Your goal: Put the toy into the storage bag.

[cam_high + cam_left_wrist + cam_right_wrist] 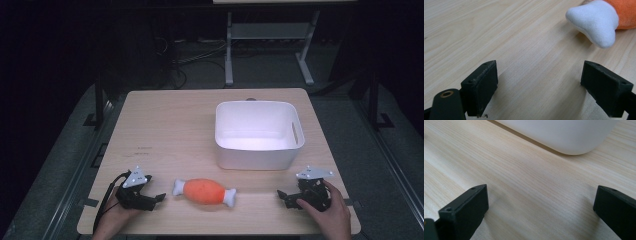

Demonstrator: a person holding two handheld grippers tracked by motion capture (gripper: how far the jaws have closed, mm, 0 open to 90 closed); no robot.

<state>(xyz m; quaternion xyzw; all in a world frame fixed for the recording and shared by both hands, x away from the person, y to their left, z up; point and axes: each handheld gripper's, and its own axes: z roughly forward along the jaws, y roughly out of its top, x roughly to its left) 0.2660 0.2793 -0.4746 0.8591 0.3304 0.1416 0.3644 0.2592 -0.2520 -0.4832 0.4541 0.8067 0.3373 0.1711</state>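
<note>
A plush toy (204, 191) with an orange body and white bone-shaped ends lies near the table's front edge, between my two hands. My left gripper (159, 198) rests on the table just left of it, jaws wide apart and empty. In the left gripper view the toy's white end (596, 22) lies a little beyond the gripper (539, 85), to the upper right. My right gripper (281, 196) sits at the front right, open and empty, apart from the toy. In the right gripper view its jaws stand wide over bare wood (540, 207).
A white plastic bin (259, 134) with a handle slot stands empty at the right middle of the wooden table (165, 125); its rounded corner (564, 135) shows just beyond my right gripper. A desk frame and cables lie on the floor behind.
</note>
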